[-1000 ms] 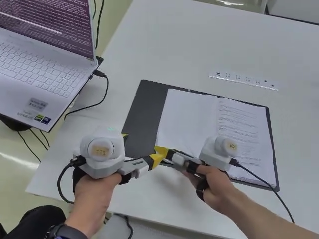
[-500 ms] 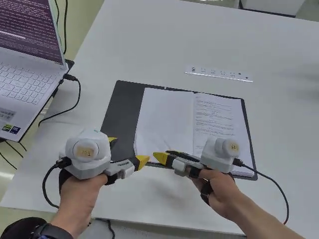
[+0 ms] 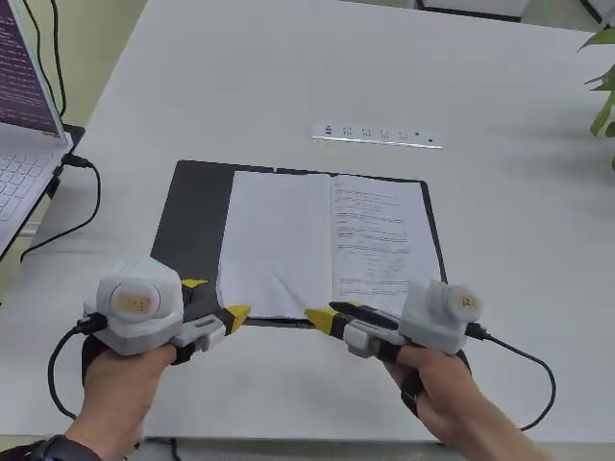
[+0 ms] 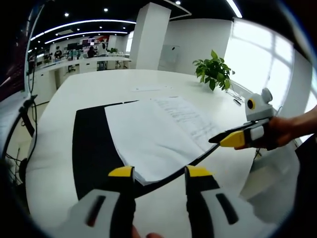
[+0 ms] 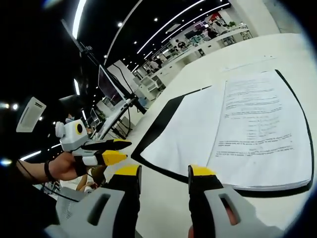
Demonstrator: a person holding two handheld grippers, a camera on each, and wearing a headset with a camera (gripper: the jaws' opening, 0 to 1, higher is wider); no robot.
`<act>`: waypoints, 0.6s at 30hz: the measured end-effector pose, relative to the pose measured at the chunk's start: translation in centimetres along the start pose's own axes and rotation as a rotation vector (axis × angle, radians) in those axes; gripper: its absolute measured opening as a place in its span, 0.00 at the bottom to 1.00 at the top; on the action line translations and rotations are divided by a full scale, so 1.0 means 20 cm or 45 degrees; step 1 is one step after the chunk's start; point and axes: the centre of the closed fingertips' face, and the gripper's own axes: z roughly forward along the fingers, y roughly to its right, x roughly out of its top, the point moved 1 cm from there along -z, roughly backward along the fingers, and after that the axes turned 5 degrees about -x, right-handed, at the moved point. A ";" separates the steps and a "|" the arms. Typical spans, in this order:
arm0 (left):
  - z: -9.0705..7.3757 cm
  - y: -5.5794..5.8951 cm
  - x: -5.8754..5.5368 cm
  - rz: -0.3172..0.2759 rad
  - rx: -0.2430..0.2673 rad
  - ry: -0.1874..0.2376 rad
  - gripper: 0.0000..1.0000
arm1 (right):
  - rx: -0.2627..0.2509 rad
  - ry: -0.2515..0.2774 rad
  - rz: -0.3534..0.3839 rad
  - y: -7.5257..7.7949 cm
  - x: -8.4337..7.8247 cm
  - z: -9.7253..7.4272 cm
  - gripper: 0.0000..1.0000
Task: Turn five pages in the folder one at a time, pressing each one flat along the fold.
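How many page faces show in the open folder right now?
2: a blank page on the left and a printed page on the right. More sheets may lie hidden under them.

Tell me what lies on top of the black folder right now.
White pages lie open on the folder: blank at left, printed at right. Any sheets beneath them are covered.

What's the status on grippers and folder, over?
Left gripper open, empty, at folder near edge. Right gripper open, empty, alongside. Folder lying open, blank page left, printed page right. No obstruction.
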 end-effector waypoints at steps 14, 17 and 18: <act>0.18 -0.13 -0.09 -0.040 0.046 -0.056 0.11 | -0.096 0.068 0.060 0.11 0.02 -0.14 0.33; 0.22 -0.19 -0.16 -0.037 0.076 -0.112 0.07 | -0.102 0.065 0.064 0.12 0.01 -0.14 0.32; 0.22 -0.20 -0.18 -0.042 0.089 -0.130 0.06 | -0.102 0.062 0.064 0.12 0.01 -0.14 0.32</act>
